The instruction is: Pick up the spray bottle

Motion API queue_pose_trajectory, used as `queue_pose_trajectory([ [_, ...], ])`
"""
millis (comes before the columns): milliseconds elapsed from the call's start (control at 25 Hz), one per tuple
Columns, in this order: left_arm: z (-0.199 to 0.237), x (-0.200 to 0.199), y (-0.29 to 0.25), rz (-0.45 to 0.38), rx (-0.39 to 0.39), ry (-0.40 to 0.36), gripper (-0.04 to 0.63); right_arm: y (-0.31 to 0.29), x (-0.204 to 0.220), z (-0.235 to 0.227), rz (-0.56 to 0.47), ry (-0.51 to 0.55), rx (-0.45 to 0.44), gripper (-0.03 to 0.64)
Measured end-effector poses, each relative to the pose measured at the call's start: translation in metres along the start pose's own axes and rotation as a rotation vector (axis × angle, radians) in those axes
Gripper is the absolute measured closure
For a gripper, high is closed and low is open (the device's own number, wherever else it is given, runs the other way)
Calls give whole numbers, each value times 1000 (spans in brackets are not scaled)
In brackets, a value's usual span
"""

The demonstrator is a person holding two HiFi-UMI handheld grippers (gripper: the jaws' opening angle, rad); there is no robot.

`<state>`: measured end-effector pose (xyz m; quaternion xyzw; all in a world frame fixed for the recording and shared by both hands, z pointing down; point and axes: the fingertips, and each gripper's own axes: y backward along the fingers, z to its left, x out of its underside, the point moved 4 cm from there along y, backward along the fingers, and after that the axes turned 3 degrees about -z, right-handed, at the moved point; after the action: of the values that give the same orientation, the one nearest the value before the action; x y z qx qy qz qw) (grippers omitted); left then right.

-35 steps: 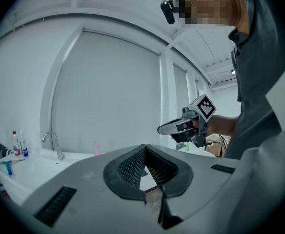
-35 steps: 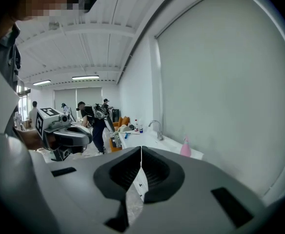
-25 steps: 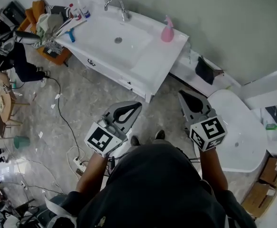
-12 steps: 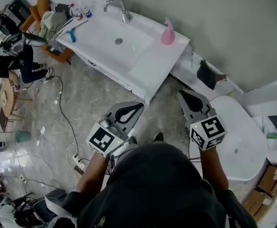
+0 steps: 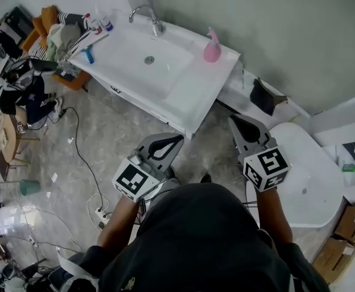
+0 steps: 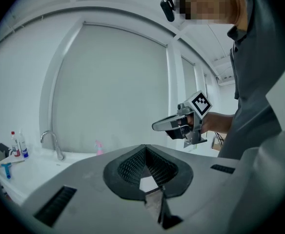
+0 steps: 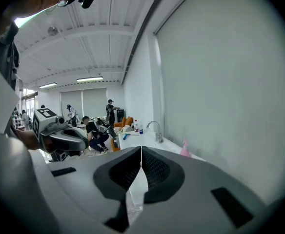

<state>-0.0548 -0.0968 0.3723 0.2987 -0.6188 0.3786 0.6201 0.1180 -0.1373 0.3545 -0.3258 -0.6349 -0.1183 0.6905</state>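
I judge the job hardly begun: nothing is picked up yet. The pink spray bottle (image 5: 212, 46) stands upright at the back edge of the worktop (image 5: 193, 90), at about my twelve o'clock, well apart from both tools. My left tongs (image 5: 177, 138) and right tongs (image 5: 233, 121) are each pinched together and empty. The whole approach, opening, grip and lift remain.

Left hand-held gripper (image 6: 145, 147), jaws together; pink spray bottle (image 6: 99, 147) well beyond.
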Motion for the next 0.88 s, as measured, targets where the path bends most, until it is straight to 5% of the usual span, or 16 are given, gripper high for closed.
queue_pose_trajectory([
  [480, 58, 2, 15, -10, 134, -23, 591, -33, -5, 26, 30, -32, 116, 606],
  [880, 95, 1, 25, -27, 164, -3, 591, -69, -16, 37, 36, -37, 150, 606],
])
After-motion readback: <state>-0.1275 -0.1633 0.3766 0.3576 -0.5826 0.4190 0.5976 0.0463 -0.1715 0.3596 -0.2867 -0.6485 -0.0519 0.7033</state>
